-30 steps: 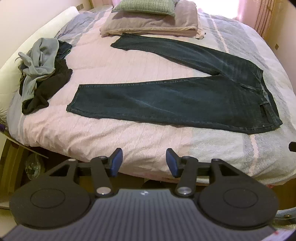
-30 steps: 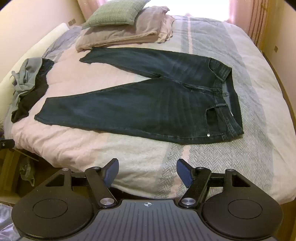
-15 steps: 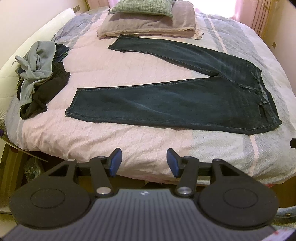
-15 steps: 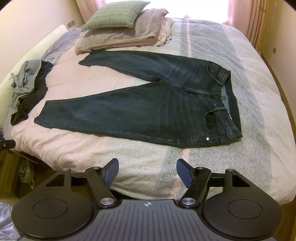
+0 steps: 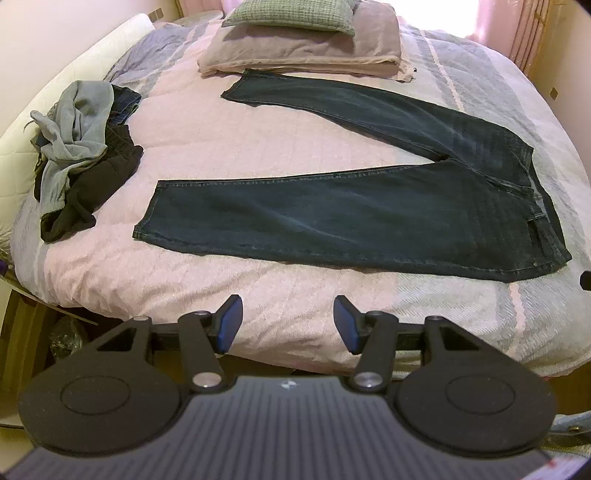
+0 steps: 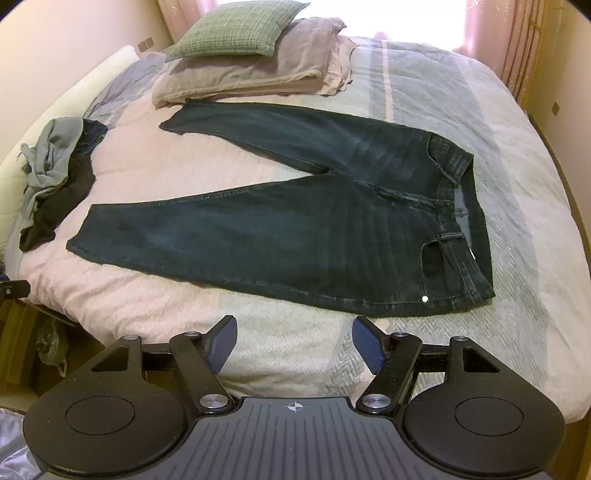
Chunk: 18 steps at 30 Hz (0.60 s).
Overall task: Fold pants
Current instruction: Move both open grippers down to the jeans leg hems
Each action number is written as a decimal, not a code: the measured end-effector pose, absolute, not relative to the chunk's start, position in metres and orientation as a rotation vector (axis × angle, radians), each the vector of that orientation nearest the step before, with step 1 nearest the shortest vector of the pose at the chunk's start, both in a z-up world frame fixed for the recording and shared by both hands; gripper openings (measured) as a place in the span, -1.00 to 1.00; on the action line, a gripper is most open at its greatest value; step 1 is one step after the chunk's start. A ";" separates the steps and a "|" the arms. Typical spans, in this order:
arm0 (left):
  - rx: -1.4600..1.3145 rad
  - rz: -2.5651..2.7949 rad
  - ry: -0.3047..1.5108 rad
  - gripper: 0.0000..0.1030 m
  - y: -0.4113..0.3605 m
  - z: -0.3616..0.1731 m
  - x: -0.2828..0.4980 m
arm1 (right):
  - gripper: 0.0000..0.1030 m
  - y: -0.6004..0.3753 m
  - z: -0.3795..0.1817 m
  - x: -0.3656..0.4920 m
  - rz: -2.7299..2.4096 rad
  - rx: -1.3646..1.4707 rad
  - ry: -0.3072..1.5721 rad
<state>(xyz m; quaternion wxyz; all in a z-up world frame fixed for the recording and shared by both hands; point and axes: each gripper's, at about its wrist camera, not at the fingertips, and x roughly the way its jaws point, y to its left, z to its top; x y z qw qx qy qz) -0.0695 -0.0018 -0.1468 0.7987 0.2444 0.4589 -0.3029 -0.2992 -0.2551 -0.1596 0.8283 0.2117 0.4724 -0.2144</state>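
Note:
Dark blue jeans [image 5: 351, 218] lie flat on the bed, legs spread in a V toward the left and waistband at the right. In the right wrist view the jeans [image 6: 295, 236] show the waistband and a front pocket at the right. My left gripper [image 5: 288, 321] hangs open over the bed's near edge, below the near leg, touching nothing. My right gripper [image 6: 294, 341] is open too, over the quilt just short of the jeans' hip. Nothing is between either pair of fingers.
A heap of grey and black clothes [image 5: 81, 155] lies at the bed's left side. Pillows and a green cushion [image 5: 295, 18] sit at the head, just past the far leg's hem. Striped quilt [image 6: 517, 184] extends to the right. Floor clutter [image 6: 48, 343] shows below the bed's left corner.
Both grippers have moved forward toward the bed, so the jeans appear nearer and larger. The fingers have stayed open and the jeans have not moved.

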 end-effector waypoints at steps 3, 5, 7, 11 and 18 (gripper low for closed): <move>0.524 -0.643 0.981 -0.02 -0.004 -0.146 -0.064 | 0.29 -0.258 -0.160 -0.293 -0.450 0.447 1.006; 0.525 -0.640 0.982 -0.02 -0.006 -0.147 -0.062 | 0.29 -0.259 -0.161 -0.289 -0.449 0.446 1.009; 0.527 -0.636 0.987 -0.02 -0.007 -0.148 -0.059 | 0.29 -0.262 -0.163 -0.287 -0.447 0.447 1.012; 0.529 -0.629 0.994 -0.02 -0.012 -0.152 -0.055 | 0.29 -0.266 -0.167 -0.280 -0.441 0.450 1.026; 0.539 -0.668 1.007 -0.02 -0.031 -0.166 -0.021 | 0.29 -0.281 -0.177 -0.263 -0.462 0.463 1.048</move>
